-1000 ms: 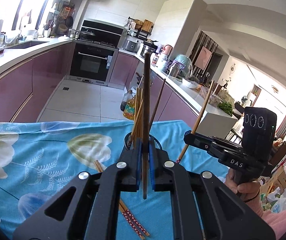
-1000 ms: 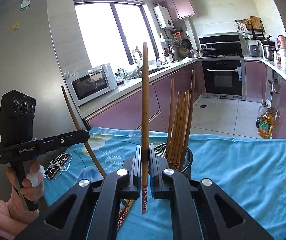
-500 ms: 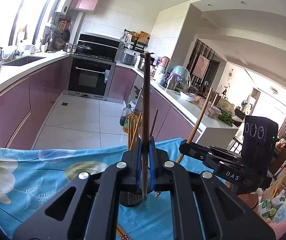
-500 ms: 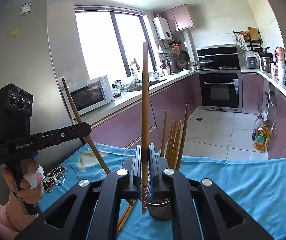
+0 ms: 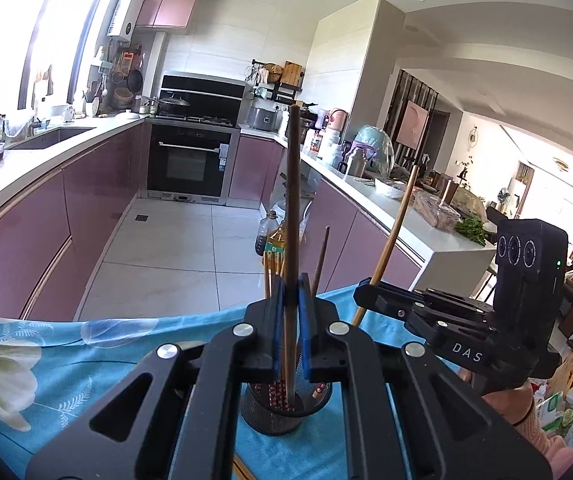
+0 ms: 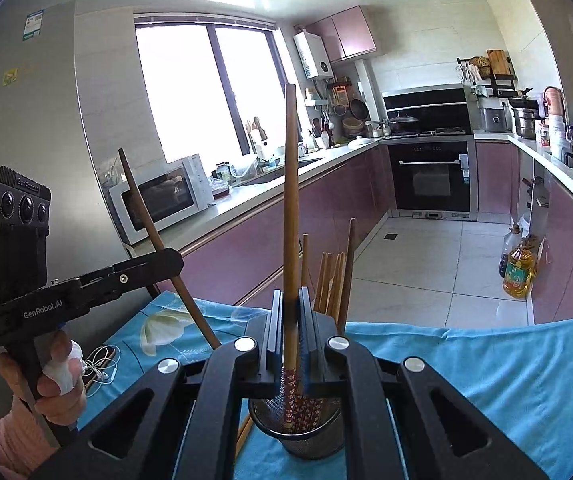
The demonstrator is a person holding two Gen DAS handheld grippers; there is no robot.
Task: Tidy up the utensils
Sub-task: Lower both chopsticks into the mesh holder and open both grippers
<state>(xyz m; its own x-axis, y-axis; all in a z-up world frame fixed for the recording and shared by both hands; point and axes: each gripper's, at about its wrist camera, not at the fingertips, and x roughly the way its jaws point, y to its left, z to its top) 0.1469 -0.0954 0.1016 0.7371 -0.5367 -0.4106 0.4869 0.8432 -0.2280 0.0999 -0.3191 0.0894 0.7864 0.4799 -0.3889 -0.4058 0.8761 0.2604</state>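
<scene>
My left gripper is shut on a dark wooden chopstick held upright, its lower end inside the black mesh holder. My right gripper is shut on a chopstick with a red patterned end, also upright with its lower end in the mesh holder. Several chopsticks stand in the holder. Each gripper shows in the other's view, the right one and the left one, each with its chopstick.
The holder stands on a table with a blue floral cloth. White earphones and a phone lie on the cloth at the left. A loose chopstick lies by the holder's base. Kitchen counters and an oven stand beyond.
Both grippers have moved over the mesh holder and lowered, so both chopsticks' lower ends now sit inside it. Both stay shut.
</scene>
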